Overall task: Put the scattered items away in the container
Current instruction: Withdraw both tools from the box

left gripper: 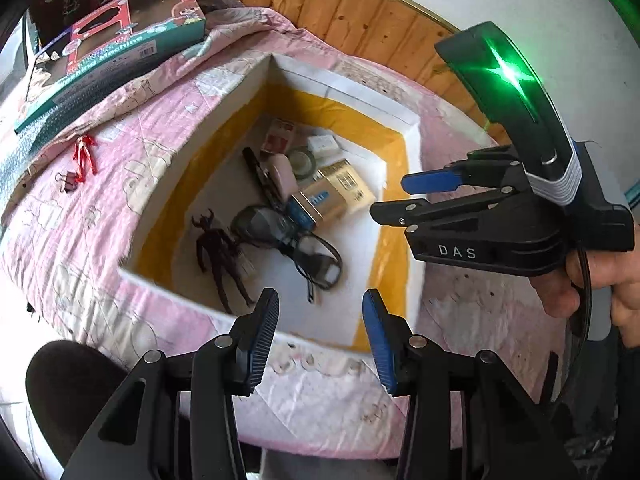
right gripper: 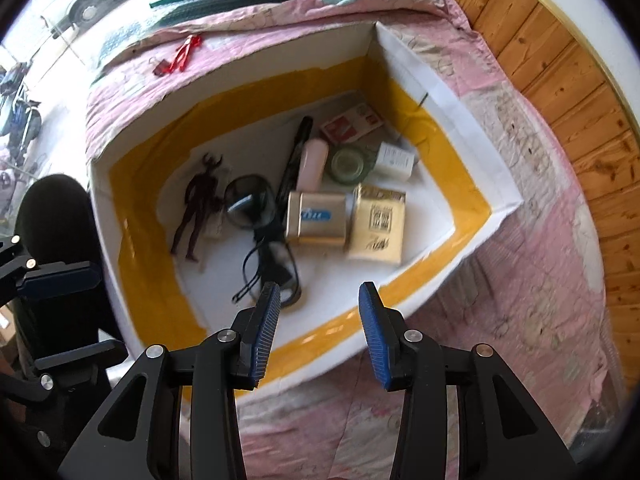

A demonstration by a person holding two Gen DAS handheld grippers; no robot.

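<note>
Two items left on pink quilt (right gripper: 540, 240): red figure (right gripper: 185, 53), binder clip (right gripper: 161, 68). Both light, small; pinch figure mid-body. Left gripper (left gripper: 320, 332), right gripper (right gripper: 318, 330): fingers apart, empty, over container (right gripper: 500, 184).

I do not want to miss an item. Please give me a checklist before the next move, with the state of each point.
1. Left tool open and empty: ok.
2. Right tool open and empty: ok.
3. Red figure in the box: not ok, it lies on the pink blanket.
4. Binder clip in the box: not ok, beside the figure.
5. Box has free floor: ok.
6. Further stray items outside view: cannot tell.
</note>
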